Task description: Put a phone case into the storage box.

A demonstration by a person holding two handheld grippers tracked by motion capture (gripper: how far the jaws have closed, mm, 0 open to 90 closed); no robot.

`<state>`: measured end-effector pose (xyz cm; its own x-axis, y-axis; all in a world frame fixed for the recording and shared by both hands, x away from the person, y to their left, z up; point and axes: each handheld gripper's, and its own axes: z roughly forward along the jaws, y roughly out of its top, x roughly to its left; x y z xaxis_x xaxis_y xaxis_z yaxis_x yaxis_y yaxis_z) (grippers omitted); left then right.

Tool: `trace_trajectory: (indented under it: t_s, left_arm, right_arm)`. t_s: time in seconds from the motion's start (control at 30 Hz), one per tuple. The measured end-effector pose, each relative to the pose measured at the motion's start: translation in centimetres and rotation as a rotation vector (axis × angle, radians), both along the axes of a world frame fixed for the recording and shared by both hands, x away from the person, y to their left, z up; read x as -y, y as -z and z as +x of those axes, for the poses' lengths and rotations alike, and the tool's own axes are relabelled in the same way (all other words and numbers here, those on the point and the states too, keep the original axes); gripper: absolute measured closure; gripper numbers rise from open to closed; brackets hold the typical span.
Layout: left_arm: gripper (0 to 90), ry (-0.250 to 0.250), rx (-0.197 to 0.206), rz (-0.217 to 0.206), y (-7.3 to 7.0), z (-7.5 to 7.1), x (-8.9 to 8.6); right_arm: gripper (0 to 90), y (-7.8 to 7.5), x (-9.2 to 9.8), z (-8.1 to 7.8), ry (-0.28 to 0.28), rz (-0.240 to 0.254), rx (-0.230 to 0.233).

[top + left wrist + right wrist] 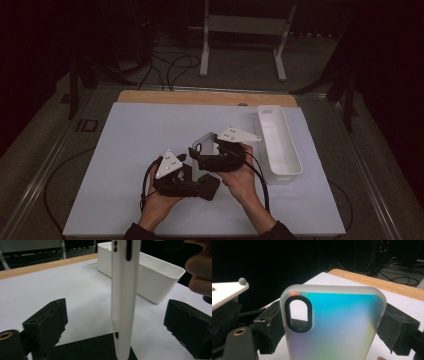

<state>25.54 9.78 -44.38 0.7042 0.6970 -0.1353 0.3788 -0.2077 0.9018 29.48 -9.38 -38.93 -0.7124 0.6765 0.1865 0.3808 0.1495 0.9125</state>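
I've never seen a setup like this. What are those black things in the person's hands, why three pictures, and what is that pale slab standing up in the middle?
No robot here: a person holds a hand-held two-jaw gripper in each hand. The high view looks down on the table from above. The other two pictures come from cameras riding on each gripper. The pale slab is a frosted phone case with an oval camera hole. The right gripper clamps it upright by its two side edges. The left gripper has the case edge-on between its jaws, but they stand wide and do not touch it. A long white bin sits on the table at the right, and a black mat lies under the case.
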Motion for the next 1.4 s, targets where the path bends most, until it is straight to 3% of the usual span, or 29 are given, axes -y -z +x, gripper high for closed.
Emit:
trace_trajectory:
  t_s: [0.33,0.67,1.0,1.17,1.4]
  left_arm:
    - [0.0,-0.037,0.023,0.017,-0.4,0.1,-1.3]
    - [0.0,-0.094,0.053,-0.006,-0.7,0.1,-3.8]
    - [0.0,-0.143,0.069,0.014,0.0,-0.4,-6.8]
    - [0.0,-0.175,0.113,0.028,0.4,-0.8,-7.8]
    - [0.0,-0.19,0.118,0.039,1.4,-1.2,-9.1]
  right_arm:
    - [16.6,0.0,0.3,0.1,0.004,-0.014,0.011]
    - [16.6,-0.2,1.1,0.4,0.021,-0.035,0.018]
    - [16.6,-0.3,2.2,1.2,0.045,-0.036,0.016]
    - [16.6,-0.5,2.7,1.5,0.052,-0.035,0.017]
    - [16.6,-0.7,3.2,1.8,0.064,-0.038,0.019]
